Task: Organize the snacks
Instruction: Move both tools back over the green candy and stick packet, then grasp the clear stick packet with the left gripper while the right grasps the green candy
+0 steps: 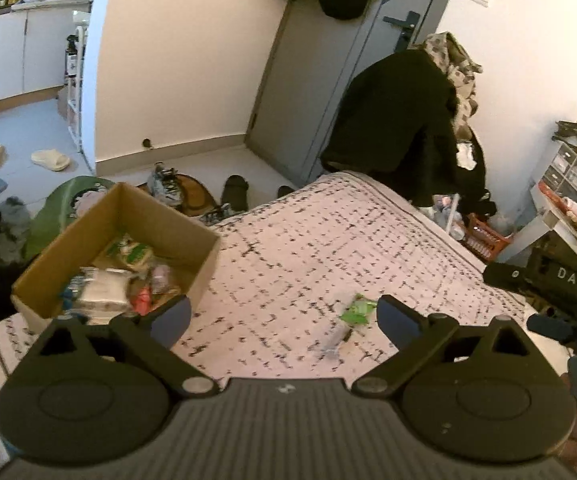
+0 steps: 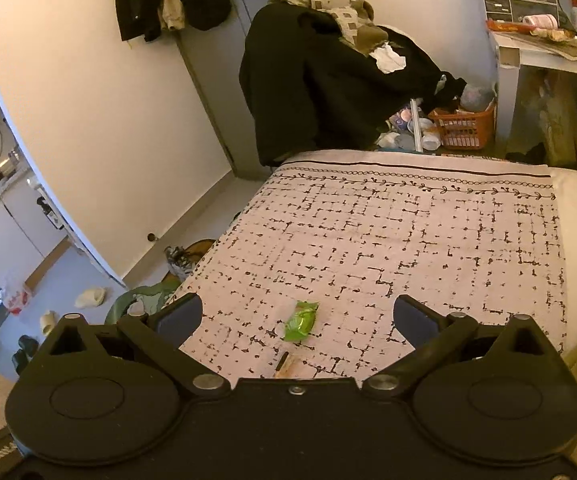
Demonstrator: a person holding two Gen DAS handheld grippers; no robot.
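A cardboard box (image 1: pixel 204 264) with several wrapped snacks inside stands on the patterned bedspread (image 1: pixel 308 240) at the left. A small green snack packet (image 1: pixel 355 309) lies on the spread, close to the inner side of my left gripper's right finger. My left gripper (image 1: pixel 284 320) is open and empty, just right of the box. In the right wrist view the green packet (image 2: pixel 300 320) lies between and slightly ahead of the fingertips of my right gripper (image 2: pixel 298 322), which is open and not touching it. A thin tan stick-shaped wrapper (image 2: pixel 282 364) lies nearer the camera.
The bed's far edge (image 2: pixel 408 160) borders a chair piled with dark clothes (image 2: pixel 308 80). An orange basket (image 2: pixel 464 128) and a cluttered white desk (image 2: pixel 528 52) stand at the right. Shoes and slippers (image 1: pixel 50 160) lie on the floor left of the bed.
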